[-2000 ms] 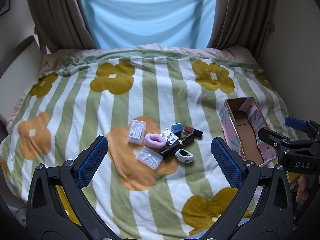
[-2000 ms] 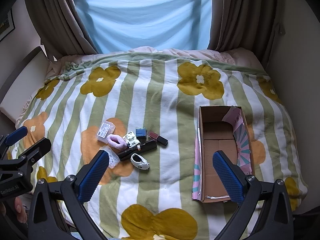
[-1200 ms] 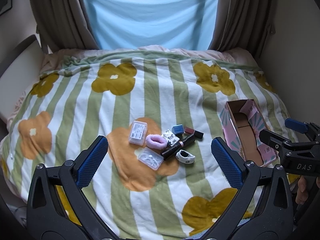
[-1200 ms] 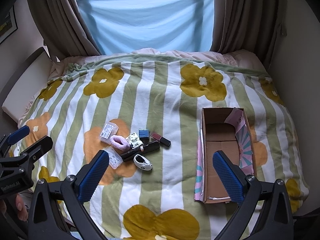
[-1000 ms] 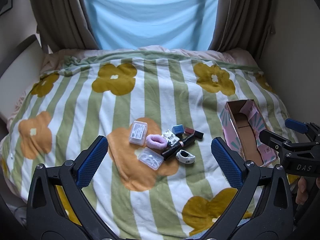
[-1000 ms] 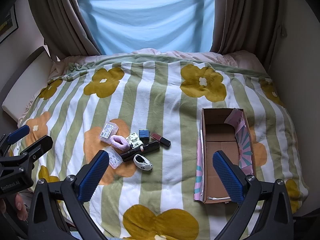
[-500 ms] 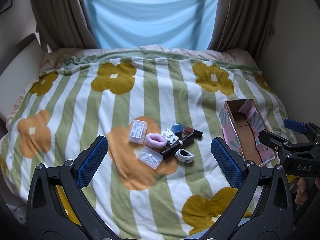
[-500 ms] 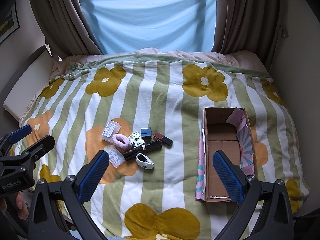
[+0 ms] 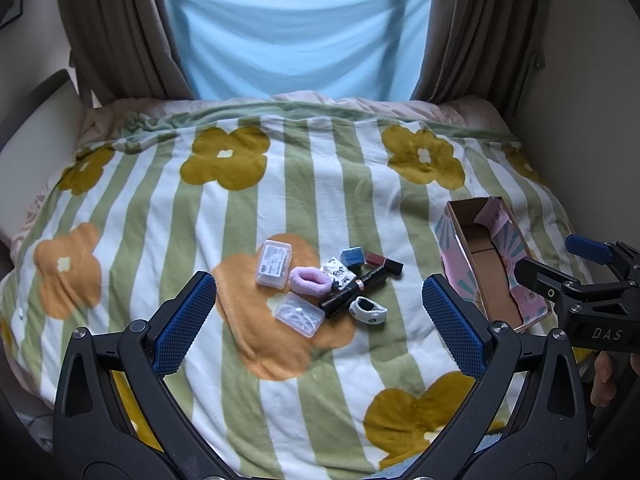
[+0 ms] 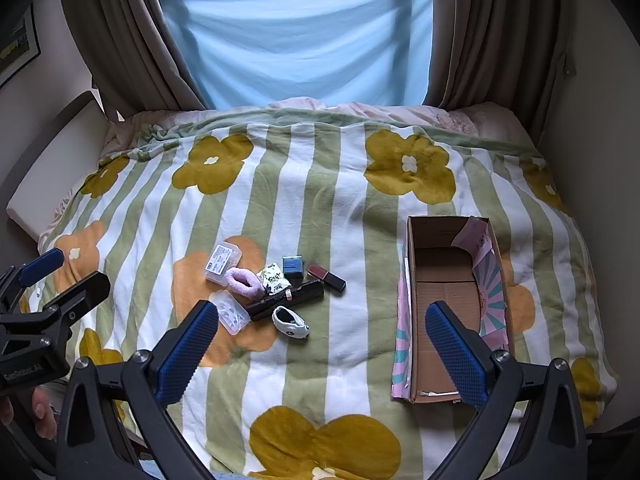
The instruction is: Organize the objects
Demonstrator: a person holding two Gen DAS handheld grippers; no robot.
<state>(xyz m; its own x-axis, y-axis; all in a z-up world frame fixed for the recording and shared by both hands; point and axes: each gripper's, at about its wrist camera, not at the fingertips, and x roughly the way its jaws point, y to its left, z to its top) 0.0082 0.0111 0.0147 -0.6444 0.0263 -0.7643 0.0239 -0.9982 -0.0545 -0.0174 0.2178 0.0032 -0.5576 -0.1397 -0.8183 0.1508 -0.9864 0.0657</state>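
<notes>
Right wrist view: cardboard box [image 10: 444, 280] holds nothing.

1. Big fleece blanket [image 9: 304, 184] covers the whole bed: green and white stripes with mustard and orange flowers all over it.
2. Pale pink bedding [image 10: 384, 110] peeks out past the blanket's far edge, right under the window.
3. A light blue sheet [image 9: 296, 36] hangs across the window, kinda wrinkly, with daylight glowing through it.
4. Brown curtains [image 10: 484, 32] hang on both sides of that sheet, pulled open.
5. Cream padded headboard-looking panel with a dark edge [image 10: 56, 160] runs along the left side of the bed.
6. Framed picture [image 10: 16, 54] on the left wall, only partly in view.
7. Plain beige wall [image 9: 588, 120] on the right.
</notes>
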